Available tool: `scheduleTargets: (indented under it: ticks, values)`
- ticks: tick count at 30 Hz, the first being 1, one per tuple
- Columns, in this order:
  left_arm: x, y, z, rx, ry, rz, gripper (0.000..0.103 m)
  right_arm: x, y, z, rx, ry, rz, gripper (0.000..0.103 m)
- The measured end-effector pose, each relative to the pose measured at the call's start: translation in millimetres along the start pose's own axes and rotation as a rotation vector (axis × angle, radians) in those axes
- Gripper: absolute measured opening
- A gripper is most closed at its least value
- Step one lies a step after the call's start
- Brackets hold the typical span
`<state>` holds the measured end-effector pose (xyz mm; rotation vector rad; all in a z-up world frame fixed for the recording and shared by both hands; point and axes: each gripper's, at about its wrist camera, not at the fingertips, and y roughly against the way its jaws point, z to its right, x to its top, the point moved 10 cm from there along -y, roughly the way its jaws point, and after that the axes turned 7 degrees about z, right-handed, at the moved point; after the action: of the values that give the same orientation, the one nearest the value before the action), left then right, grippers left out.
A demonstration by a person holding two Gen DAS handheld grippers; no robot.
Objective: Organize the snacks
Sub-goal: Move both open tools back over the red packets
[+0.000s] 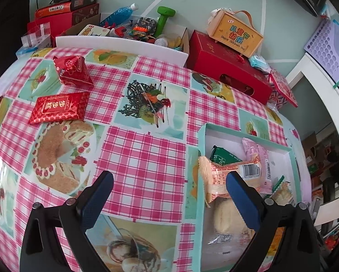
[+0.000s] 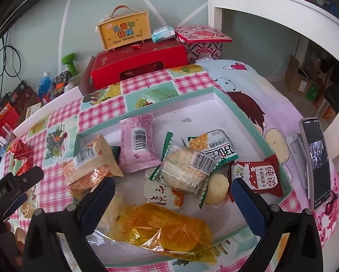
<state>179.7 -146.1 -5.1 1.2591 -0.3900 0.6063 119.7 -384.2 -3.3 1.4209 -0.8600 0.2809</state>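
On the pink checked tablecloth sits a shallow white box with a green rim full of snack packets — a pink one, a yellow one. Two shiny red packets lie well apart from it. The left gripper and right gripper are both wide open — holding nothing
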Motion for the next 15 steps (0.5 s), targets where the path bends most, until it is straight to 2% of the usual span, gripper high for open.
scheduleTargets:
  ticks: [3,9,12,15]
  values:
    - [4.6,1.7,-5.2,0.042,-0.055,0.018,0.099,3.8,5.9,-6.7,0.009,0.000,0.024,0.103]
    - [20.4,10.2,-33.2,0.194,-0.192,0.072,0.099,6.2,12.7,-43.4,0.087,0.041,0.044,0.103]
    - [26.1,12.4,-50.1,0.232,-0.208,0.074,0.099,2.2,12.6,-63.1,0.114,0.068,0.041,0.103]
    - [32.3,15.6,-71.5,0.252,-0.184,0.067,0.099,-3.4,11.4,-82.4,0.145,0.082,0.031,0.103]
